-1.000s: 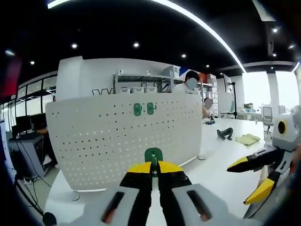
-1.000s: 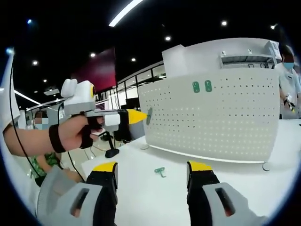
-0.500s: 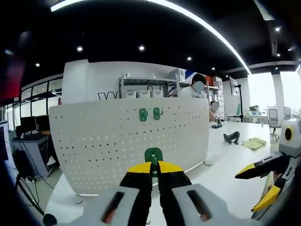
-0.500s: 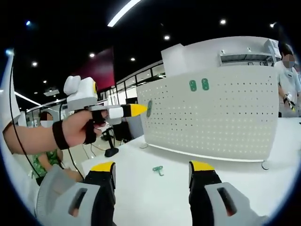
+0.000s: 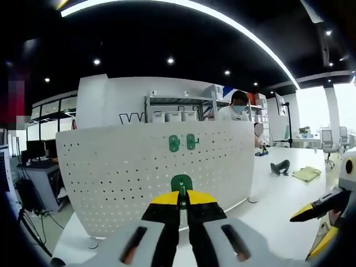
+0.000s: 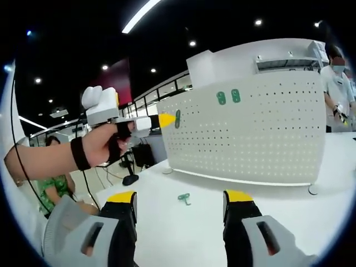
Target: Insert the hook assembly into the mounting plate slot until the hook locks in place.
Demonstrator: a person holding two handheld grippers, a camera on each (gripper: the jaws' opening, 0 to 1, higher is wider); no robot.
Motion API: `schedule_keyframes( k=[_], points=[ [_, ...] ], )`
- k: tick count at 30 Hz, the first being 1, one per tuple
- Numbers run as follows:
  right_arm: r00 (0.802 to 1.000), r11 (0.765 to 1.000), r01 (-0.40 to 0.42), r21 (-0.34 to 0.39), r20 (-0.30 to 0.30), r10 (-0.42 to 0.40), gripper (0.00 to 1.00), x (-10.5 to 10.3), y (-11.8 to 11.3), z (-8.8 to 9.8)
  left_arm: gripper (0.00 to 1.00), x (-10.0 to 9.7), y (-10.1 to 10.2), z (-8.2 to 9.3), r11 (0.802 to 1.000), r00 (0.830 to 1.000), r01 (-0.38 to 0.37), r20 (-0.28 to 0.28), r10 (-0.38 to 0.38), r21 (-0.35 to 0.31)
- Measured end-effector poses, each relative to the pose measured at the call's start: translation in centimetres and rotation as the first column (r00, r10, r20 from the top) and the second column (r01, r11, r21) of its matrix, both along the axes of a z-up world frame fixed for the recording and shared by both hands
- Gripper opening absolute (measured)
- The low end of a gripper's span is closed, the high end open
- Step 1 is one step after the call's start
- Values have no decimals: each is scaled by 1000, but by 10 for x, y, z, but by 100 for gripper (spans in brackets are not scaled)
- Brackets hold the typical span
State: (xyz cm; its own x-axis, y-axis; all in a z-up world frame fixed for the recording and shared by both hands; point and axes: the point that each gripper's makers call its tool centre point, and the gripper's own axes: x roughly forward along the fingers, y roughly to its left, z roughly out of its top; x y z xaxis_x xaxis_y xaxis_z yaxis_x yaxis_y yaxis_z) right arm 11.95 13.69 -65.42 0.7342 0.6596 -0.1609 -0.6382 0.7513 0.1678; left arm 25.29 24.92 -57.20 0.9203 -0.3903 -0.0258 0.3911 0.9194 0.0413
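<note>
Left gripper (image 5: 180,196) has its yellow-tipped jaws pinched tight on the green hook (image 5: 181,183), and the hook's rounded head pokes up just past the fingertips, standing upright along the jaw line. In the right gripper view that same gripper (image 6: 165,120) is held level in a person's hand (image 6: 103,146), with the hook (image 6: 177,118) edge-on at its tip, broad face toward the white pegboard (image 6: 250,133), just off the board's left edge; whether it touches cannot be told. The pegboard (image 5: 150,167) stands upright on the white tabletop (image 6: 189,228), near its far edge, and carries two green hooks (image 5: 182,142) side by side high on its face, already mounted. Right gripper (image 6: 181,201) hangs low over the tabletop, jaws spread wide, gripping nothing. Between those jaws, well ahead, a spare green hook (image 6: 183,197) lies flat on the tabletop in front of the board. Nothing stands between the held hook and the board. Behind the pegboard stands a person (image 5: 236,108) by some shelves.
</note>
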Motion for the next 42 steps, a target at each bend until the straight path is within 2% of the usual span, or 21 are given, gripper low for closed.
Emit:
schedule_keyframes(
  k=[8, 12, 20, 30, 32, 42],
  points=[
    [1000, 1000, 13, 1, 2, -13, 63, 4, -6, 0, 3, 12, -4, 2, 1000, 1000, -6, 13, 6, 7],
    [1000, 1000, 22, 3, 0, -22, 64, 6, -8, -1, 3, 17, -2, 2, 999, 999, -45, 11, 45, 4],
    [1000, 1000, 27, 9, -5, -27, 64, 8, -11, -3, 3, 23, -2, 1, 997, 997, -73, 3, 73, 3],
    [999, 999, 38, 12, 6, -38, 65, 9, -18, -2, 3, 31, -5, 8, 992, 992, -121, 30, 121, 21],
    [999, 999, 41, 11, 5, -41, 65, 9, -20, -3, 3, 35, -3, 8, 991, 991, -132, 25, 132, 6],
    [999, 999, 42, 18, 5, -42, 65, 11, -22, -2, 3, 46, -6, 9, 989, 989, -148, 34, 147, 19]
  ],
)
